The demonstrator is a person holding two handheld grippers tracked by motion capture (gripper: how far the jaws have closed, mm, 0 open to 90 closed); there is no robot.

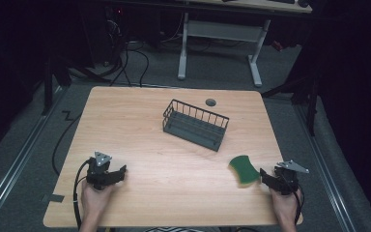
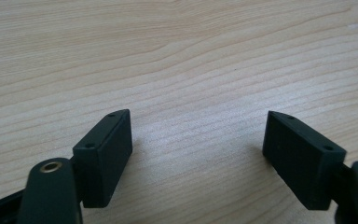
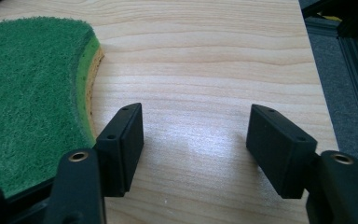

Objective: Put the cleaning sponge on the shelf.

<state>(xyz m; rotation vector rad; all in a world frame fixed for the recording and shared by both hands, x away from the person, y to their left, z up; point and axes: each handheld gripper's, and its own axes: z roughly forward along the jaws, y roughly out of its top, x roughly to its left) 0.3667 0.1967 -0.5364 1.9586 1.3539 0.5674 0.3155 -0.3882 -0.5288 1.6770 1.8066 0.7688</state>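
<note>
from the high view, a light wooden table (image 1: 174,159) sits in a dark room, with grey floor and the white legs of another desk behind it. a dark wire basket (image 1: 195,124) stands near the middle of the table, turned at a slant, with a small round grey cap (image 1: 210,102) set in the tabletop just behind it. a green sponge (image 1: 244,169) with a yellow edge lies near the front right. the left gripper (image 1: 118,172), held in a hand (image 1: 94,197) at the front left, points toward the right. the right gripper (image 1: 265,177), held in the other hand (image 1: 285,205) at the front right corner, sits just beside the sponge. in the left gripper view, the two black jaws stand wide apart over bare wood, holding nothing. in the right gripper view, the jaws are also spread wide and hold nothing; the sponge (image 3: 28,93) lies flat on the table at the left, its green scouring face up, just outside the left jaw, and the table's edge (image 3: 314,60) shows at the right.
</note>
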